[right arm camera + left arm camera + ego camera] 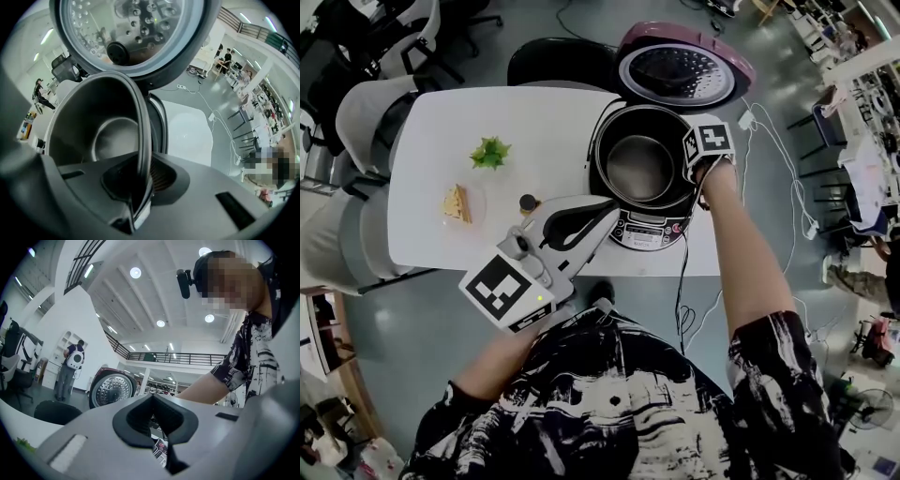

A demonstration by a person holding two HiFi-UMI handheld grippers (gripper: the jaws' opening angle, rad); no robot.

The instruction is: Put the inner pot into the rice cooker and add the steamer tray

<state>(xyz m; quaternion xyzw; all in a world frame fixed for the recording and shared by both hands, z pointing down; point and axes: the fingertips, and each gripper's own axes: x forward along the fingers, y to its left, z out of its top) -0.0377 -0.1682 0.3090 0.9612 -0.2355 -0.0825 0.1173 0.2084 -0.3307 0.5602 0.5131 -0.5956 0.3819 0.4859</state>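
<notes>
"When you looked down at the bench (441, 122), what did you count?"

"I counted one rice cooker (649, 231) with its lid (684, 66) swung up at the far side. One inner pot (639, 167) sat down inside the cooker's opening, though I could not tell whether it was fully seated. To the left, well apart from the cooker, lay one green leafy sprig (490, 152) and one yellowish wedge (457, 202). One small dark round piece (528, 202) lay between the wedge and the cooker."

"And the two grippers?"

"I had the right gripper (692, 176) pointing steeply down at the pot's right-hand rim. In the right gripper view its fingers (161, 178) were clamped on that rim. The thin edge ran up between them, with one finger inside the wall and one outside."

"What about the other one?"

"I held the left gripper (605, 204) roughly level over the bench's near edge, with its tips near the cooker's front panel. Its fingers (136, 420) were closed together, and I saw nothing between them."
</notes>
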